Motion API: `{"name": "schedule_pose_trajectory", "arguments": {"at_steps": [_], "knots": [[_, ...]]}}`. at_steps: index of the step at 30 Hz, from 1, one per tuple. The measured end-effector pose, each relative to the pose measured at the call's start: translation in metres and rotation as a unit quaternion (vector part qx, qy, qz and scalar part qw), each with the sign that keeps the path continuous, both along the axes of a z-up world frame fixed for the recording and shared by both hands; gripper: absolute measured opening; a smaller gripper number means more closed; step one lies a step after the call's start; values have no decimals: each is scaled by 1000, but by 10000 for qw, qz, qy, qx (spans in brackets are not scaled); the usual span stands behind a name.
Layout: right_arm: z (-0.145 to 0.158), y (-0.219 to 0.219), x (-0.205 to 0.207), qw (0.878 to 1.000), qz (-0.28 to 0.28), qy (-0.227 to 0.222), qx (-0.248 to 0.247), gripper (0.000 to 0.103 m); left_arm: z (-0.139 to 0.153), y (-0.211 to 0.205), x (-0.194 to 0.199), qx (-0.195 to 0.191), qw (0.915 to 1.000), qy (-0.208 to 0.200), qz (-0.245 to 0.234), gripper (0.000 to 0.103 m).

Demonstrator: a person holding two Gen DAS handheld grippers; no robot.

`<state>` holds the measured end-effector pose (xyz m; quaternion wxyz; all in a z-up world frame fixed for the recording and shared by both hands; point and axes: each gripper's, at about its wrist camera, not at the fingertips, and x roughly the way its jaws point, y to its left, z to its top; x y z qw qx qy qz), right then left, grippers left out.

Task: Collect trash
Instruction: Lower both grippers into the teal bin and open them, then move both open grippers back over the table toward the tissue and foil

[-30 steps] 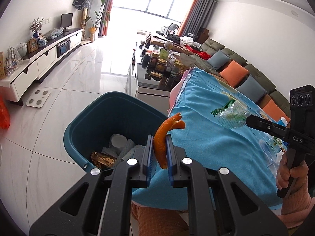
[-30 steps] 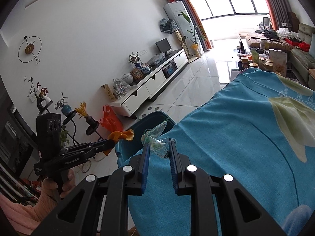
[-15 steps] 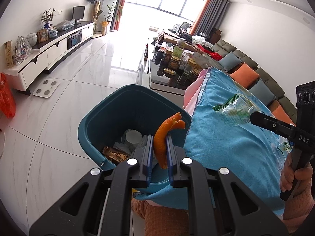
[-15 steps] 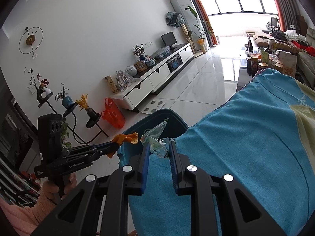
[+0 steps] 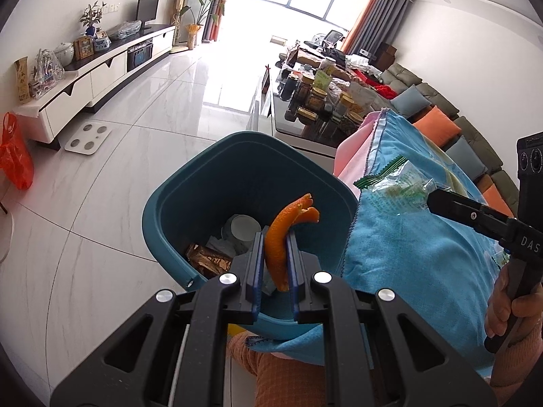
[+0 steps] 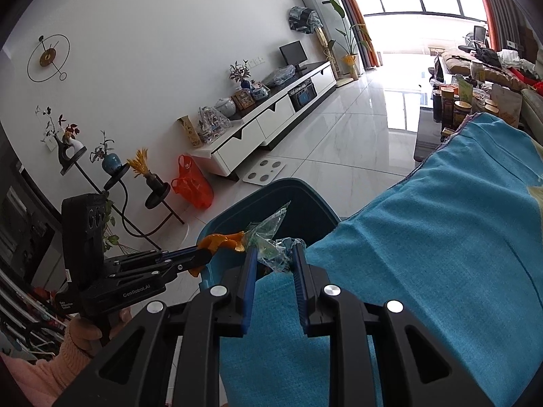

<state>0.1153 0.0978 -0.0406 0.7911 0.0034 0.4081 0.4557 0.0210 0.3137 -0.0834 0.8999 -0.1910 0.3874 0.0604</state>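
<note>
Two tongs in view, each loaded with one piece of trash. Left tongs (image 5: 274, 257) clamped on one curl of orange peel (image 5: 283, 234), held directly above the open mouth of one teal trash bin (image 5: 163, 210) standing on the white tiled floor (image 5: 101, 169), tight against the hanging edge of the blue cloth (image 5: 407, 264). Right tongs (image 6: 273, 264) clamped on one crumpled clear plastic wrapper with green print (image 6: 269, 237), poised over the cloth's edge at the near rim of the bin, wrapper tip reaching over the opening. Seen from the right wrist, peel end and wrapper almost touching, with the left tongs coming in from the left. Inside the bin, visible from the left wrist: one white cup (image 5: 243, 227), one shiny brown foil packet (image 5: 207, 259) and some pale crumpled scraps, number unclear. Blue cloth spread over the table (image 6: 441, 271), one pink layer showing beneath at the far corner. Farther off: one low table crowded with jars (image 5: 315, 96), too many and too small to count; one white scale (image 5: 88, 134) on the floor; one orange plastic bag (image 5: 15, 156) beside the long white cabinet (image 5: 85, 78).
</note>
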Motion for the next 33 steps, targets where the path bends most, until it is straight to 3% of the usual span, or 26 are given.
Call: {"name": "schedule_pose_trajectory", "arguments": {"at_steps": [13, 25, 33], "knots": [[-9, 27, 5, 9997, 46, 64, -209, 20, -17, 5, 20, -51, 9997, 177, 175, 13], [-20, 44, 10, 9992, 45, 207, -332, 26, -37, 8, 34, -327, 9988, 274, 255, 17], [-24, 38, 13, 9991, 17, 327, -260, 35, -36, 6, 31, -300, 9990, 163, 285, 22]]}}
